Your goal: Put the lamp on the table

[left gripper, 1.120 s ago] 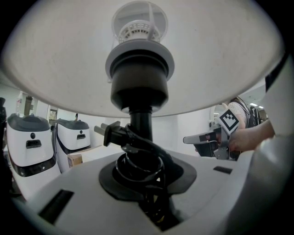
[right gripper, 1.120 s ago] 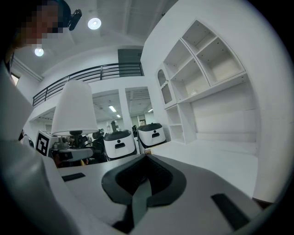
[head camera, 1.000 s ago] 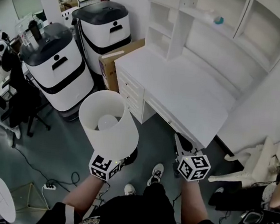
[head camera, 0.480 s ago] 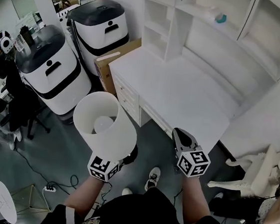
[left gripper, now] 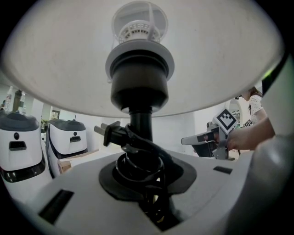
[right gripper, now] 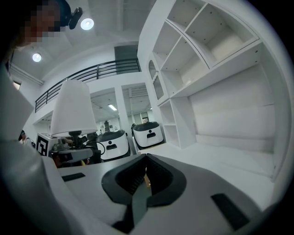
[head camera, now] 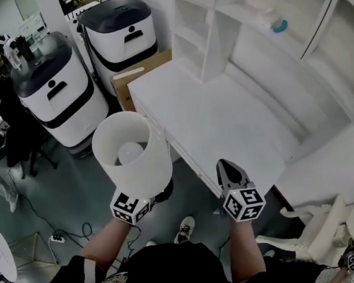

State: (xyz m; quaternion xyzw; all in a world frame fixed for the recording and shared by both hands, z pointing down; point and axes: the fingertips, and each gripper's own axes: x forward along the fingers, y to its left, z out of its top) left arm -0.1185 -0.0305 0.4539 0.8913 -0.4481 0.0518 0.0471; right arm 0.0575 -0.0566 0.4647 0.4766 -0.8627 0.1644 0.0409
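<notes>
The lamp [head camera: 135, 149] hangs upright in the air off the front edge of the white surface [head camera: 230, 118], near its left corner and above the floor. The left gripper [left gripper: 140, 181] jaws pinch its black stem, where the cord is coiled. The right gripper [head camera: 229, 171] jaws are pressed together and hold nothing.

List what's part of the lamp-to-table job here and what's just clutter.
In the job:
- lamp, gripped by left claw
- white table
- right claw, shut and empty

Lying about:
- two black-topped white machines
- cardboard box
- white chair
- power strip
</notes>
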